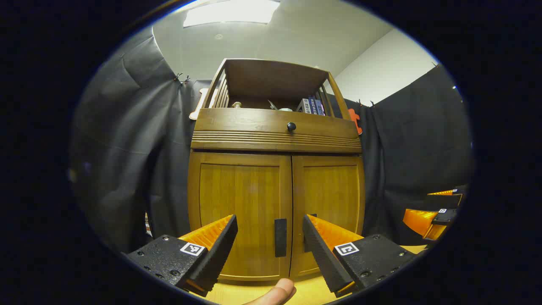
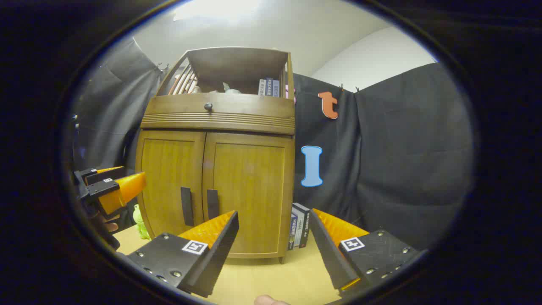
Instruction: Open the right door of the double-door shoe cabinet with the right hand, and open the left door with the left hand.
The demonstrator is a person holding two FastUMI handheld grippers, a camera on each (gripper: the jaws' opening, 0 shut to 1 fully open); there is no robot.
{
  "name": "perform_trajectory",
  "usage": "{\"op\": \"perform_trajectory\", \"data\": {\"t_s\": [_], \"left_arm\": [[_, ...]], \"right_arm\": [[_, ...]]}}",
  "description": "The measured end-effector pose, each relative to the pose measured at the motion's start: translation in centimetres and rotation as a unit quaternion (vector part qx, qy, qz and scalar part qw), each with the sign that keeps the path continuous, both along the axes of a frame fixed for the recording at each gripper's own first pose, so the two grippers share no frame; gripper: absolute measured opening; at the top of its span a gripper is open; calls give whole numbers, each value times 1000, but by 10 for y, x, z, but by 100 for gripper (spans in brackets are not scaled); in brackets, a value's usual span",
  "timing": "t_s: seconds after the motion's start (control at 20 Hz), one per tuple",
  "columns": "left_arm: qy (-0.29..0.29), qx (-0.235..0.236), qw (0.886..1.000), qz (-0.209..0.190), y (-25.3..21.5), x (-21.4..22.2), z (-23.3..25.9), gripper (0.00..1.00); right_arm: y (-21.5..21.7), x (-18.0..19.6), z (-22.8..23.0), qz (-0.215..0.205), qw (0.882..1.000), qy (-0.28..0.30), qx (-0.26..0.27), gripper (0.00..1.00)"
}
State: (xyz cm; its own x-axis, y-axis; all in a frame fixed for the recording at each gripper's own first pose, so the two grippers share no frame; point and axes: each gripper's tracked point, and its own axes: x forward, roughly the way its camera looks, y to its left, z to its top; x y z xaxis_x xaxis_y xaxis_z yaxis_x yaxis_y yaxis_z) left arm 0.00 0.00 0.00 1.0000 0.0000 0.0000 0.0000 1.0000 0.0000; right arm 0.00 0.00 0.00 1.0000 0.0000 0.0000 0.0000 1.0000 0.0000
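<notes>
Left gripper view is centred on the brown wooden double-door shoe cabinet (image 1: 277,169), which stands on a pale wooden surface (image 1: 305,292) against black cloth. Both doors are seen shut: the left door (image 1: 241,212) and the right door (image 1: 330,203) meet at a centre seam, and a black vertical handle (image 1: 280,237) is mounted on the left door just beside that seam. The left gripper (image 1: 269,237), with black and orange fingers, is held wide open in front of the doors, apart from them, and nothing is gripped. A round black knob (image 1: 291,126) is set on the drawer front above.

In the right gripper view, the right gripper (image 2: 273,237) is likewise spread wide and empty, pointed at the cabinet's right corner. Upright books (image 2: 299,231) are propped beside the cabinet, and a small green toy (image 2: 139,220) sits near its left foot.
</notes>
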Motion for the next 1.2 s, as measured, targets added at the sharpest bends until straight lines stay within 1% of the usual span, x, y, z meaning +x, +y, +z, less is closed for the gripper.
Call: {"op": "perform_trajectory", "data": {"t_s": [0.05, 0.1, 0.15, 0.2, 0.25, 0.3, 0.45, 0.5, 0.55, 0.6, 0.65, 0.7, 0.75, 0.8, 0.85, 0.9, 0.95, 1.0, 1.05, 1.1, 1.15, 1.2], "left_arm": [[1, 1, 1000, 0, 0, 0, 0, 95], [2, 1, 1000, 2, 0, 0, -1, 95], [3, 2, 1000, 5, 1, 1, -1, 93], [6, 3, 1000, 9, 2, 1, -3, 95], [8, 4, 1000, 11, 2, 2, -4, 93], [12, 4, 1000, 11, 2, 3, -5, 93], [22, -4, 1000, 7, 3, 3, -7, 93], [24, -7, 1000, 7, 2, 4, -6, 93], [23, -9, 1000, 6, 2, 4, -4, 93], [22, -10, 1000, 6, 2, 4, -4, 95], [22, -10, 1000, 7, 2, 3, -3, 93], [22, -11, 1000, 8, 1, 3, -3, 98], [20, -14, 1000, 8, 1, 4, -2, 93], [20, -16, 1000, 9, 1, 4, -2, 93], [19, -19, 1000, 9, 2, 4, -1, 93], [17, -21, 1000, 8, 1, 3, 0, 95], [16, -21, 1000, 6, 1, 4, 1, 95], [14, -22, 1000, 2, 0, 2, 2, 95], [15, -22, 1000, 0, 0, 1, 1, 95], [18, -21, 1000, 1, 1, 1, 0, 95], [20, -22, 1000, 3, 2, 3, -1, 95], [20, -25, 999, 3, 2, 3, -1, 95]], "right_arm": [[1, 0, -1, 2, 1000, 1, 2, 98], [1, -1, 0, 4, 1000, 3, 5, 98], [1, -1, -1, 4, 1000, 3, 7, 98], [0, -2, 0, 5, 1000, 5, 8, 94], [0, -2, -2, 6, 1000, 6, 8, 98], [0, -3, -1, 6, 1000, 7, 8, 94], [0, -2, 1, 6, 1000, 4, 11, 94], [0, -2, 2, 5, 1000, 2, 13, 98], [0, -3, 2, 4, 1000, 2, 17, 100], [0, -3, 4, 4, 1000, 1, 20, 94], [-1, -4, 5, 4, 1000, 0, 23, 98], [-2, -5, 7, 4, 1000, -1, 24, 98], [-5, -6, 9, 3, 1000, -3, 24, 98], [-8, -6, 13, 1, 1000, -6, 24, 94], [-11, -9, 14, 2, 1000, -8, 23, 94], [-11, -7, 15, 3, 1000, -8, 24, 94], [-10, -4, 15, 7, 1000, -7, 24, 98], [-7, 0, 14, 12, 1000, -5, 23, 94], [-6, 6, 13, 13, 1000, -3, 22, 94], [-6, 14, 11, 12, 1000, 1, 21, 98], [-6, 21, 7, 12, 1000, 7, 17, 98], [-5, 26, 5, 12, 1000, 10, 14, 94]]}}
